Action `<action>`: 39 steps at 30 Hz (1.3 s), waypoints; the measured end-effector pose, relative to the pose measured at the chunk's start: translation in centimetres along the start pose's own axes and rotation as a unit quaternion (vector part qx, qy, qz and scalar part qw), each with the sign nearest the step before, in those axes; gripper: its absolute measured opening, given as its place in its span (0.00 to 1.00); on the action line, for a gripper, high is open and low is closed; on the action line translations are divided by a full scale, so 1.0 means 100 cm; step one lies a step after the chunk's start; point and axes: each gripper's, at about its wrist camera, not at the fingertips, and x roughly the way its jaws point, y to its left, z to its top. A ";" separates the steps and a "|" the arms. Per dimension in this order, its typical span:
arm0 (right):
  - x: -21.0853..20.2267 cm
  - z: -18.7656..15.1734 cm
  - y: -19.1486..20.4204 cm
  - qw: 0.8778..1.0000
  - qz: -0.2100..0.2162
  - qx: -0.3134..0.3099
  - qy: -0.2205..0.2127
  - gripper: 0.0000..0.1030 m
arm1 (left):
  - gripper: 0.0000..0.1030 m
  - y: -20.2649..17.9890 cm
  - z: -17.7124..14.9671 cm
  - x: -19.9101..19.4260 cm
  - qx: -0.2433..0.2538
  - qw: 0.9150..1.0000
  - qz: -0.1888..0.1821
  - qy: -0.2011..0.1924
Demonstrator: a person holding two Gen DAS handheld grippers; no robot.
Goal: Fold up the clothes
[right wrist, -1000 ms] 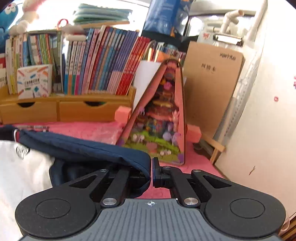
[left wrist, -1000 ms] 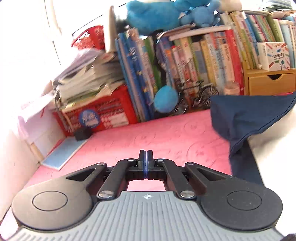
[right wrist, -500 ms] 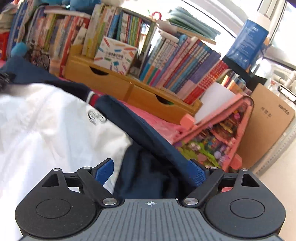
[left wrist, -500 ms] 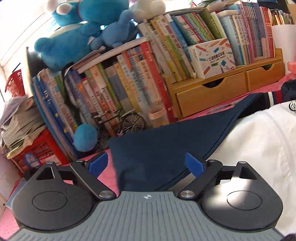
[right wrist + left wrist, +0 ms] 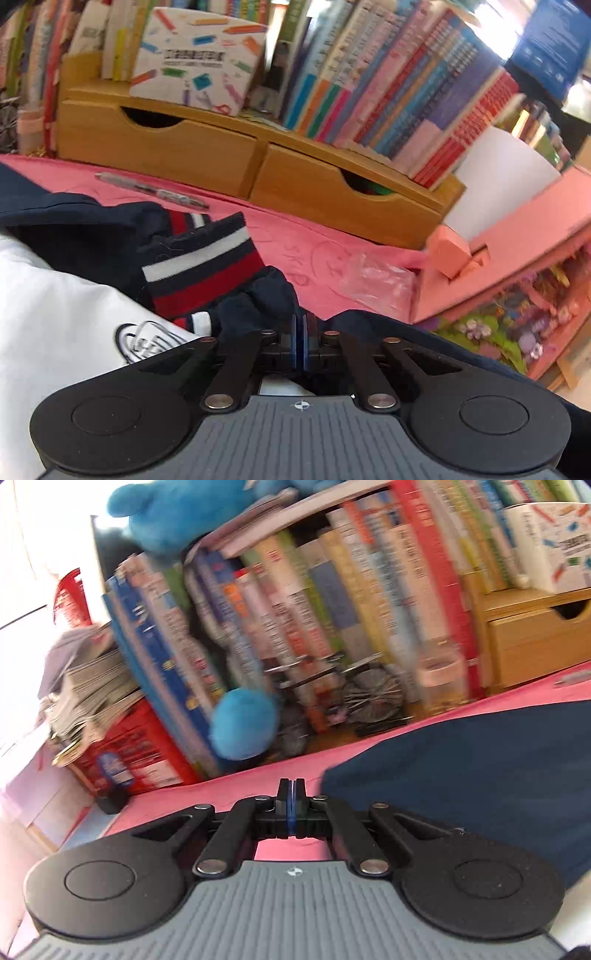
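While both grippers are clenched, no cloth is seen to be held by either. The left gripper (image 5: pixel 291 801) is shut pad to pad over the bare pink mat (image 5: pixel 221 797), and the navy part of the jacket (image 5: pixel 480 775) lies just to its right, apart from the tips. The right gripper (image 5: pixel 299 332) is also closed, with navy cloth bunched just ahead of it and to both sides. Whether a thin fold is pinched there cannot be told. The striped cuff (image 5: pixel 203 269) is crumpled ahead and to the left of it, on top of the white panel.

The fold is judged to be far from done, since the sleeve is heaped rather than laid flat.

Several risks are to be noted. If the left gripper is drawn away shut, nothing will be carried and the navy edge will be left where it lies. If the right gripper is pulled with only one layer caught, the heap may be dragged and the cuff rolled under. The pen (image 5: pixel 155 190) far ahead and to the left, and the clear wrapper (image 5: pixel 380 280) ahead and to the right, could be swept along by the cloth.
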 end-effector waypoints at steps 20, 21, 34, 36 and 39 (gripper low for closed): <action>-0.102 -0.033 0.022 0.992 0.109 0.068 -0.006 0.58 | 1.00 0.061 -0.109 -0.077 -0.005 0.983 -0.186 -0.004; -0.105 -0.033 0.036 0.991 0.120 0.057 -0.005 0.61 | 1.00 0.063 -0.110 -0.076 -0.010 0.981 -0.194 0.002; -0.095 -0.022 0.069 0.991 0.113 0.063 0.028 0.80 | 1.00 0.082 -0.114 -0.058 -0.072 0.965 -0.247 0.042; -0.092 -0.026 0.067 0.991 0.110 0.064 0.031 0.81 | 1.00 0.083 -0.114 -0.057 -0.076 0.964 -0.250 0.043; -0.087 -0.029 0.065 0.991 0.108 0.071 0.034 0.81 | 1.00 0.082 -0.114 -0.057 -0.073 0.965 -0.248 0.043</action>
